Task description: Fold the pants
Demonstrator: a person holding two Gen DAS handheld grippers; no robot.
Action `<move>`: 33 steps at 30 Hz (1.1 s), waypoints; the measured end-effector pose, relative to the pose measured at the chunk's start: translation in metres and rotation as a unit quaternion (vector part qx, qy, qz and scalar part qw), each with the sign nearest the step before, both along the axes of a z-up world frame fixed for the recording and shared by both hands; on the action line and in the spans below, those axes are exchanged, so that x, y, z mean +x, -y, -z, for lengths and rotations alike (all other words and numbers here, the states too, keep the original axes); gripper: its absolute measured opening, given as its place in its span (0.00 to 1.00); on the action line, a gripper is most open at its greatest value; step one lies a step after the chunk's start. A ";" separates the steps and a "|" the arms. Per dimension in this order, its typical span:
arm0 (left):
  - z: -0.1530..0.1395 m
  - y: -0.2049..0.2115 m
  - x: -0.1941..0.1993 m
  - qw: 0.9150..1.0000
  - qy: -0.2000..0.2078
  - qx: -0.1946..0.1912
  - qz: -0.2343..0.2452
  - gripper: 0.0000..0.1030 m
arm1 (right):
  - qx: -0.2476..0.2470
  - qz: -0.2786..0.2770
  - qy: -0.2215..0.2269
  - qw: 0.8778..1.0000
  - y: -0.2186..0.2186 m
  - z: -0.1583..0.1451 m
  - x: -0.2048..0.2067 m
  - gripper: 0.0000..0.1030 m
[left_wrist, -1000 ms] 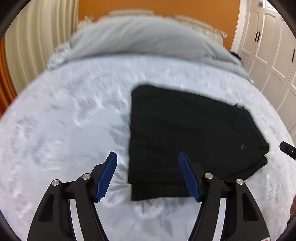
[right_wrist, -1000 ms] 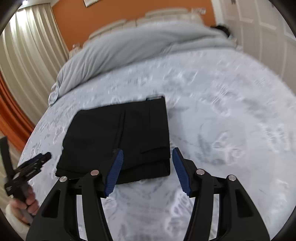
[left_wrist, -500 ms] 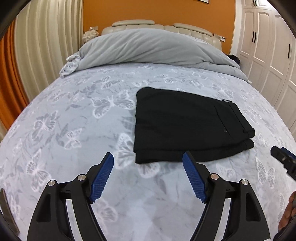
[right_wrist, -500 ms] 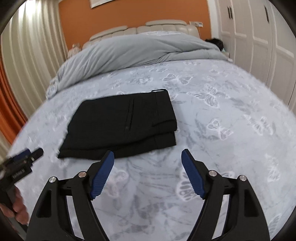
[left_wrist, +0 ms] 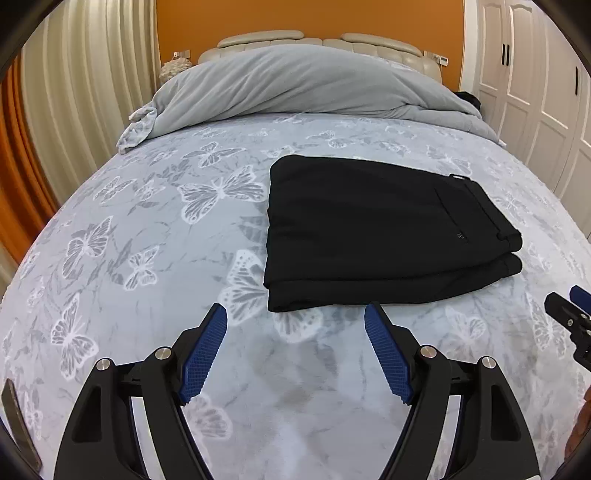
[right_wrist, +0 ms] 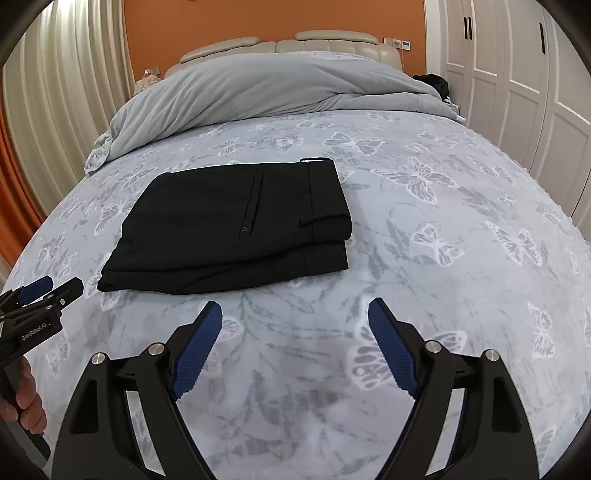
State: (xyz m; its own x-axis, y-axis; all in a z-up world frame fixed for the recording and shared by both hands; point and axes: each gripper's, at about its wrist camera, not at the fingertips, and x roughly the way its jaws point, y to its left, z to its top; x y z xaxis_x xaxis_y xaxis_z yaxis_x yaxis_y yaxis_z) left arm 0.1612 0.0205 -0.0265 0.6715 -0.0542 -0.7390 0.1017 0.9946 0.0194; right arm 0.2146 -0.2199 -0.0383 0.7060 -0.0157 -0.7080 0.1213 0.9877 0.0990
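Bedroom scene with an orange wall behind a padded cream headboard, pale pleated curtains on the left and white panelled wardrobe doors on the right. Most of each view is filled by a bed covered in a pale blue-grey bedspread printed with white and grey butterflies, and a rumpled grey duvet is bunched up across the head of the bed. Black pants lie flat on the bedspread near the middle of the bed, folded into a neat rectangular stack of layers, with the waistband and a belt loop at the right-hand end and a back pocket slit showing on the top layer. In the left wrist view, the left gripper hovers over bare bedspread just short of the near edge of the pants, not touching them; its two black fingers with ribbed blue pads are spread wide with nothing between them. In the right wrist view, the right gripper is likewise held above the bedspread on the near side of the pants, apart from them, its blue pads spread wide and holding nothing. Each view catches the tip of the other gripper at its edge, and in the right wrist view part of the person's left hand is seen wrapped around the left gripper's handle at the lower left
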 end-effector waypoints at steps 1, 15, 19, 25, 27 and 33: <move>0.001 0.000 0.000 1.000 -0.001 0.000 -0.001 0.72 | -0.001 -0.001 0.000 1.000 0.000 0.000 0.000 0.77; -0.001 0.007 -0.006 0.999 0.021 0.032 -0.002 0.72 | 0.002 -0.001 -0.003 1.000 0.001 0.002 0.000 0.78; -0.005 0.007 -0.006 0.999 0.029 0.041 -0.013 0.72 | 0.002 0.000 -0.004 1.000 0.000 0.002 -0.001 0.78; -0.005 0.006 -0.004 0.999 0.019 0.034 -0.010 0.72 | 0.002 0.000 -0.005 1.000 -0.001 0.002 -0.001 0.78; -0.005 0.005 -0.003 0.999 0.013 0.029 -0.009 0.72 | 0.002 0.000 -0.005 1.000 -0.001 0.002 -0.001 0.78; -0.006 0.008 -0.005 0.999 0.026 0.045 -0.010 0.72 | 0.002 0.001 -0.005 1.000 -0.001 0.003 -0.002 0.78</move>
State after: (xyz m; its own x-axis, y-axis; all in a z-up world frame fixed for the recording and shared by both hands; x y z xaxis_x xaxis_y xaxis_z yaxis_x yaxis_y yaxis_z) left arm 0.1560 0.0123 -0.0208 0.7091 0.0252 -0.7046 0.0776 0.9905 0.1136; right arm 0.2127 -0.2184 -0.0412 0.6984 -0.0133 -0.7155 0.1235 0.9871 0.1022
